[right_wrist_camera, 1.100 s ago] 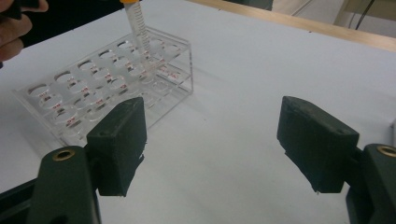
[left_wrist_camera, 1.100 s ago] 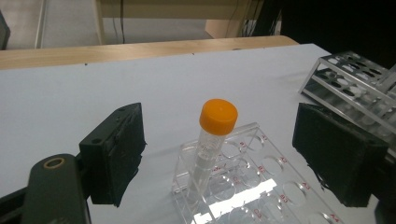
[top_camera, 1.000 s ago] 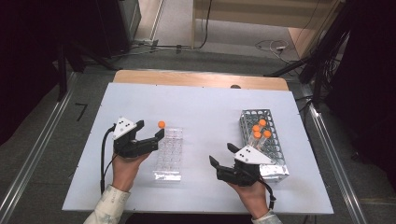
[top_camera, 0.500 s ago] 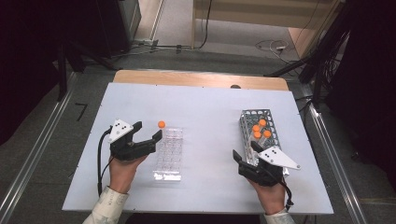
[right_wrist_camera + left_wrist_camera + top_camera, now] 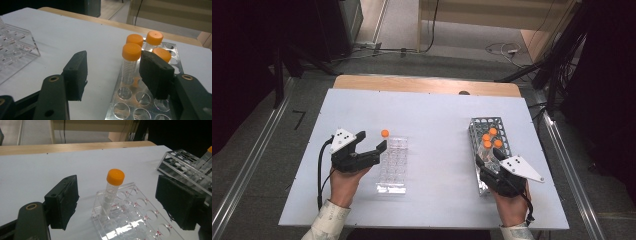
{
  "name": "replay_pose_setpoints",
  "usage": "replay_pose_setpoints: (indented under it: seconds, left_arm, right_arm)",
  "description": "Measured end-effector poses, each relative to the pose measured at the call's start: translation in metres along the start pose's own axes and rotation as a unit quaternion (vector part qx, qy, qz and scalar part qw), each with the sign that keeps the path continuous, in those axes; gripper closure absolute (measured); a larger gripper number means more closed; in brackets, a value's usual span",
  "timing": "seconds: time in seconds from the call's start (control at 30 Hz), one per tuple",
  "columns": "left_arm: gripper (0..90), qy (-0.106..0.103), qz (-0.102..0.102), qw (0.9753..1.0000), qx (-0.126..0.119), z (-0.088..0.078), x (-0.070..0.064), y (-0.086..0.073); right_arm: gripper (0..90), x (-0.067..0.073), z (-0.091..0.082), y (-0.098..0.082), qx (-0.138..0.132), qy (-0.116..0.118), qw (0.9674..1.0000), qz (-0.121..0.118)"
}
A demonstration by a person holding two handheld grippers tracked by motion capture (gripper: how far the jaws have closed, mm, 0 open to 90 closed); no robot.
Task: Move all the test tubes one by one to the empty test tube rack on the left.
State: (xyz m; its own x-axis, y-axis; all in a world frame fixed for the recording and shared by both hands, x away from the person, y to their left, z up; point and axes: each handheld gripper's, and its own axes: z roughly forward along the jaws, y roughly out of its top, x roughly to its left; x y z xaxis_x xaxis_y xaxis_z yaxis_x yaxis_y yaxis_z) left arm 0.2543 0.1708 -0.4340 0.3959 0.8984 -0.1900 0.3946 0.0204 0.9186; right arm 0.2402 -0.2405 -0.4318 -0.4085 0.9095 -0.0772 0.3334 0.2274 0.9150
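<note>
The clear rack is a see-through plastic block with rows of round holes and small red marks beside them, lying on the left half of the counter; its long side runs away from the person. 1 tube stands in its far corner hole, a slim clear cylinder with a ribbed orange screw cap, leaning slightly, its long axis near upright and cap up. The left gripper rests just beside the rack's left edge with its blocky black, matt jaws wide apart, holding nothing; in the left gripper view the tube stands between and beyond them, untouched. On the right half lies the metal rack, a shiny perforated frame of round holes, also long side away from the person. 4 orange-capped tubes stand upright in it in a tight cluster, with printed scale lines on the nearest one. The right gripper sits over the near end of this rack; its jaws have just been closing and now stand at middling width, with the nearest tube just beyond the inner face of the right jaw, and I cannot tell whether it touches it. The counter is a smooth pale sheet with a wooden strip along its far edge. Around it are dark floor, metal rails and loose cables.
</note>
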Motion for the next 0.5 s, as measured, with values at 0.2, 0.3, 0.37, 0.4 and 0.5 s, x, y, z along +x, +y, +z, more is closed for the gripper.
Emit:
replay_pose_setpoints:
  seconds: [0.2,0.3,0.37,0.4,0.5]
  left_arm:
    - [19.3,0.000,0.002,1.0000,0.003,0.001,-0.001,0.000]
    - [19.4,-0.002,0.001,1.0000,0.004,0.001,-0.001,-0.001]
    - [19.4,-0.003,0.002,1.0000,0.004,0.002,-0.002,-0.001]
    - [19.5,-0.003,0.002,1.0000,0.004,0.002,-0.002,-0.001]
    - [19.5,-0.003,0.001,1.0000,0.003,0.002,-0.002,-0.001]
  right_arm:
    - [49.9,-0.004,0.002,-0.002,0.009,-0.011,0.9998,-0.016]
    - [50.1,-0.006,0.006,-0.003,0.018,-0.002,0.9998,-0.003]
    - [52.3,-0.008,0.008,-0.004,0.022,-0.005,0.9997,-0.006]
    - [53.6,-0.009,0.010,-0.004,0.026,-0.005,0.9996,-0.003]
    - [56.7,-0.012,0.014,-0.005,0.034,-0.003,0.9994,-0.002]
